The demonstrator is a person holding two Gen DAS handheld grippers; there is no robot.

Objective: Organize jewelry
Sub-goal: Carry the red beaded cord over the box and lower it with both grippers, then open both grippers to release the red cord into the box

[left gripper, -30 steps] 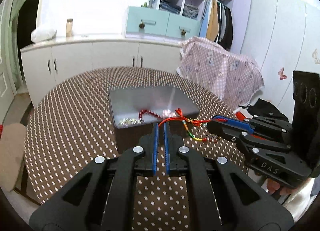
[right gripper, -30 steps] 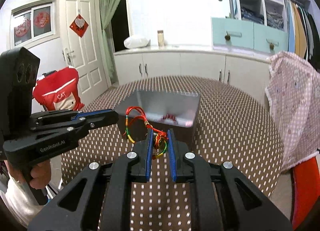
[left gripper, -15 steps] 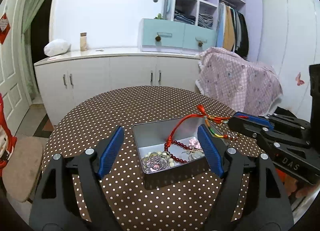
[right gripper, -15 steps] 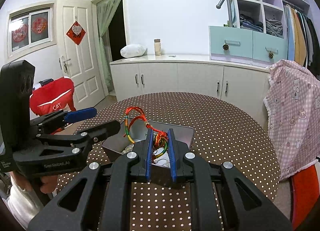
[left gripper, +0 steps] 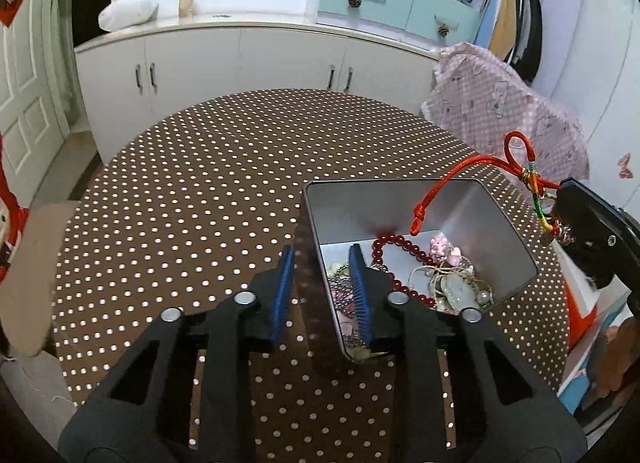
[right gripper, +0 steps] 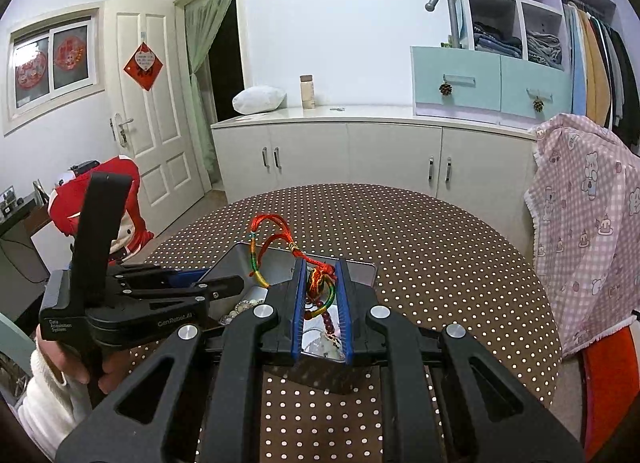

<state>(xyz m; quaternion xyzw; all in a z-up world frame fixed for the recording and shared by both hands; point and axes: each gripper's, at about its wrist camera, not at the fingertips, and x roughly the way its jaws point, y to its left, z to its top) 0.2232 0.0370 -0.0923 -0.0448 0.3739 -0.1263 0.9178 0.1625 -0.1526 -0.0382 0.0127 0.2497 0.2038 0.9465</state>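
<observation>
The right gripper sits low in the centre of its own view, its blue fingers drawn in narrow and pinching the knotted middle of a red and multicoloured cord bracelet. The red loops rise above the fingertips toward the middle of the frame. In the left view that bracelet hangs at the right edge, its knotted tail dangling over the open metal tin, probably so it can be let down among the other pieces.

The left gripper fills the bottom centre of its view, jaws part-way open and holding nothing. They straddle the tin's left wall, one finger outside over the dotted tablecloth, the other inside above the beads, likely to clamp and steady the tin.

Inside lie a red bead string, a pink charm and pale tangled pieces. The person's left hand grips its handle upright at the lower left of the right view.
</observation>
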